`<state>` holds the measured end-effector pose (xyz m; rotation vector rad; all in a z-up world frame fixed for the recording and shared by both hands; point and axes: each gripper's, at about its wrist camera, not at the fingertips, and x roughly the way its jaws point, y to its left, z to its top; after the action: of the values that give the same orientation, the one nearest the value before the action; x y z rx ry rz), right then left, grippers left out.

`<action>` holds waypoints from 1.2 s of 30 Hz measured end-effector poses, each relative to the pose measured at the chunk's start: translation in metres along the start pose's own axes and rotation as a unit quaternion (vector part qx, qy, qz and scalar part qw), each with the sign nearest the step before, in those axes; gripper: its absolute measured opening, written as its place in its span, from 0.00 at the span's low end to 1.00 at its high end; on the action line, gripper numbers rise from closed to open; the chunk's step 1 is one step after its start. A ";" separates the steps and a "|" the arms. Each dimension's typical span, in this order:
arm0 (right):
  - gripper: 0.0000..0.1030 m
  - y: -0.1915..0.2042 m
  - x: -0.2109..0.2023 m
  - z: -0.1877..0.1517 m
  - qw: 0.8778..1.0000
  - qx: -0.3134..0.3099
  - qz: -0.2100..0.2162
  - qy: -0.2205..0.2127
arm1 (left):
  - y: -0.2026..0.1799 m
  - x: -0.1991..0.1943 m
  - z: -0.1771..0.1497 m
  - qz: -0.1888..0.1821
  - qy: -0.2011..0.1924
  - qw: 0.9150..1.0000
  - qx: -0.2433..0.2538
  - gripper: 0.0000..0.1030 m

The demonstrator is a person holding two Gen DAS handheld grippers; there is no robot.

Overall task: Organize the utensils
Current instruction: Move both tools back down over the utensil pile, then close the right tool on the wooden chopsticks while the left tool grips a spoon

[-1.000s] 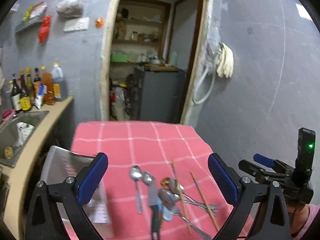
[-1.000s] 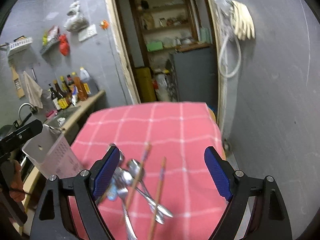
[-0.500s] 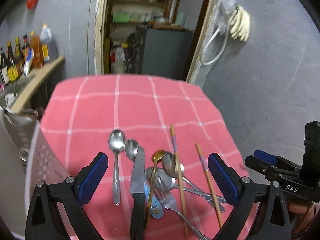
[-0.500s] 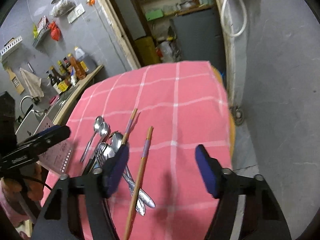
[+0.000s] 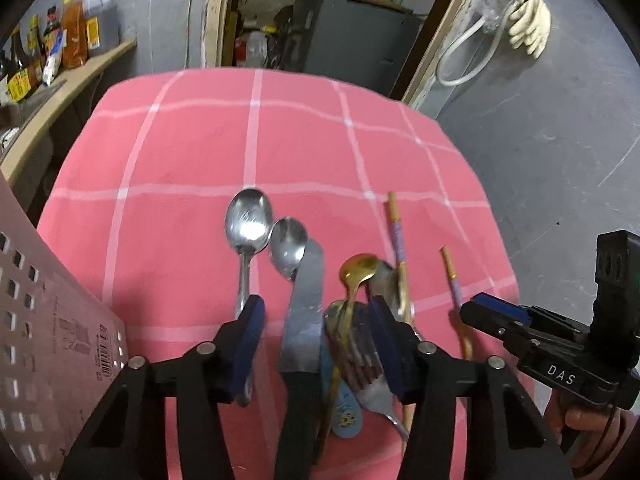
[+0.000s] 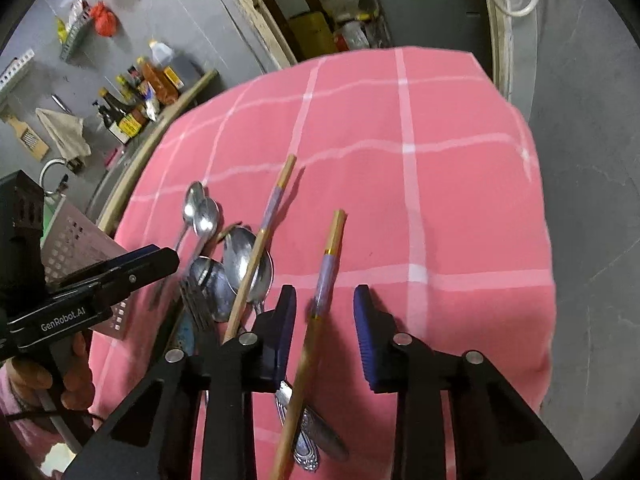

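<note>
Both jaws just closing, untouching: left gripper (image 5: 316,332) straddles knife (image 5: 302,320), right gripper (image 6: 325,322) chopstick (image 6: 326,280).

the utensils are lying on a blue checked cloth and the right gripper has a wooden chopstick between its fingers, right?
Not quite: the checked cloth is pink with white lines, not blue, as the right wrist view shows. The wooden chopstick does lie between the fingers of the right gripper, whose jaws have just been closing.

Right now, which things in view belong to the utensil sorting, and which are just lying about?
Part of the job: two steel spoons, knife, gold spoon, fork, two chopsticks, perforated bin, left gripper, right gripper.

Just lying about: sauce bottles, rubber gloves, hanging cloth.
</note>
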<state>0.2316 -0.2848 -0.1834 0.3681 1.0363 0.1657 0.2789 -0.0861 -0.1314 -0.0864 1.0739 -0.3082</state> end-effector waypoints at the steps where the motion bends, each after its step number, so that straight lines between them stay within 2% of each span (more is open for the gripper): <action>1: 0.22 0.002 0.003 0.000 1.000 0.001 -0.001 0.003 | 0.002 0.002 0.000 0.001 0.004 1.000 -0.003 0.46; 6: 0.22 0.010 0.011 0.004 1.000 0.000 -0.002 0.009 | 0.005 0.006 0.001 0.001 0.011 1.000 -0.002 0.44; 9: 0.17 0.013 0.015 0.006 1.000 0.000 -0.001 0.013 | 0.003 0.010 0.000 0.007 0.019 1.000 0.009 0.42; 11: 0.16 0.018 0.017 0.008 1.000 0.001 -0.001 0.013 | 0.003 0.015 0.001 0.007 0.026 1.000 0.012 0.37; 14: 0.07 0.020 0.020 0.011 1.000 0.001 -0.006 0.014 | 0.006 0.019 0.002 0.009 0.034 0.999 0.008 0.37; 17: 0.06 0.018 0.021 0.013 1.000 0.004 -0.007 0.012 | 0.008 0.022 0.003 0.008 0.038 0.999 0.010 0.37; 27: 0.06 0.019 0.032 0.040 1.000 0.028 0.012 -0.006 | 0.006 0.031 0.009 -0.001 0.050 0.999 0.011 0.37; 33: 0.06 0.024 0.041 0.049 0.999 0.028 0.018 0.001 | 0.003 0.033 0.011 0.006 0.053 0.998 0.020 0.37; 36: 0.06 0.026 0.045 0.050 0.999 0.028 0.023 0.005 | 0.003 0.033 0.011 0.008 0.053 0.998 0.016 0.32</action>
<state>0.2985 -0.2577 -0.1875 0.4421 1.0441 0.1791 0.3032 -0.0936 -0.1545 -0.0331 1.1743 -0.3192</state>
